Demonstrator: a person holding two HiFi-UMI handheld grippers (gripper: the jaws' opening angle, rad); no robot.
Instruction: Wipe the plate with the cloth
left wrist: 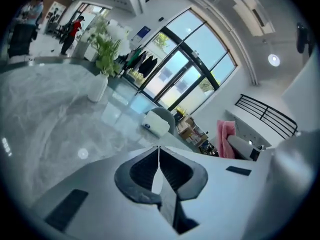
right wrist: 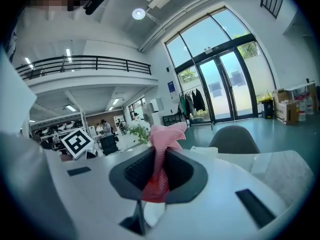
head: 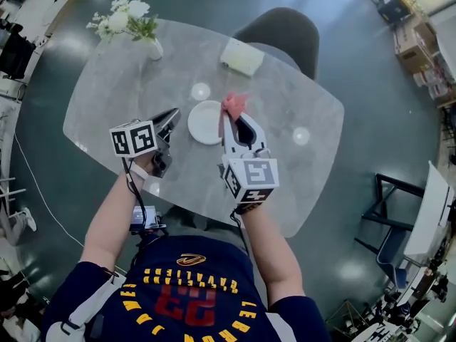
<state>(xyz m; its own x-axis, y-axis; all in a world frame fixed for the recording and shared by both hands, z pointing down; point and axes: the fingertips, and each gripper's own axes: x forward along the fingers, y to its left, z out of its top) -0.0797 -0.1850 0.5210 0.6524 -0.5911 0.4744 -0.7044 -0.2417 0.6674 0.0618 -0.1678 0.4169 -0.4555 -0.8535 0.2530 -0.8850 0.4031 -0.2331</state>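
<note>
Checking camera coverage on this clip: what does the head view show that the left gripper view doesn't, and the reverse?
Head view only: the white plate on the table, beside the pink cloth.

Left gripper view only: a close look at the left gripper, jaws together with nothing between them, plus tall glass doors.

Both: the pink cloth held in the right gripper, the flower vase and the white box.

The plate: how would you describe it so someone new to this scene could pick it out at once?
On the grey marble table, look near the middle, just left of the pink cloth held in the right gripper. The plate is the flat round white disc there, larger than the glare spots nearby.
</note>
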